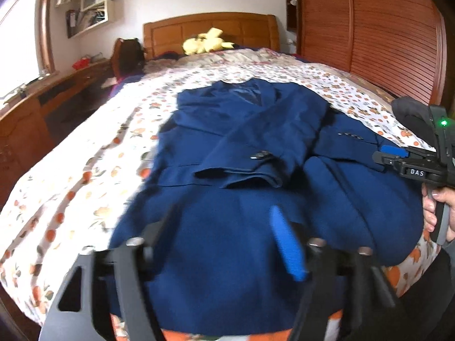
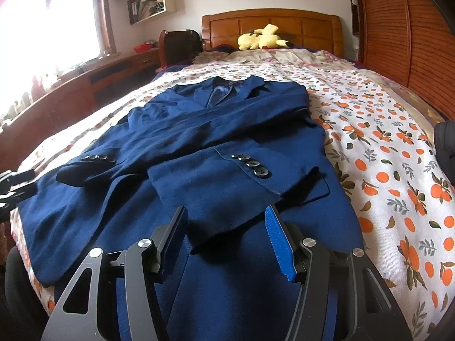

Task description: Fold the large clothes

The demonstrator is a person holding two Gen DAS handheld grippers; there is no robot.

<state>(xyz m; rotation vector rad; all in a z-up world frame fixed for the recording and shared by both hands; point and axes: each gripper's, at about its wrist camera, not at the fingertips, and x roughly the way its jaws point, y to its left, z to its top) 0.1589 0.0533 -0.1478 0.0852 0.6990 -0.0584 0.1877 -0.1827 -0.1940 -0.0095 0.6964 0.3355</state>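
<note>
A navy blue suit jacket [image 1: 241,142] [image 2: 216,130] lies front up on the bed, collar toward the headboard. Both sleeves are folded across its front; the buttoned cuffs [image 2: 250,164] [image 2: 96,159] lie near the middle. My left gripper [image 1: 224,218] hovers over the jacket's lower hem, open, with nothing between its fingers; the picture there is blurred. My right gripper [image 2: 226,213] is open too, low over the hem beside the right cuff, with the cloth beneath it, not pinched. In the left wrist view it shows at the right edge [image 1: 398,156], held by a hand [image 1: 435,207].
The bed's sheet [image 2: 398,170] is white with an orange print. A yellow plush toy [image 2: 261,39] lies by the wooden headboard [image 2: 284,25]. A wooden desk [image 2: 85,85] runs under the window on the left, and a slatted wooden wardrobe [image 1: 384,28] stands on the right.
</note>
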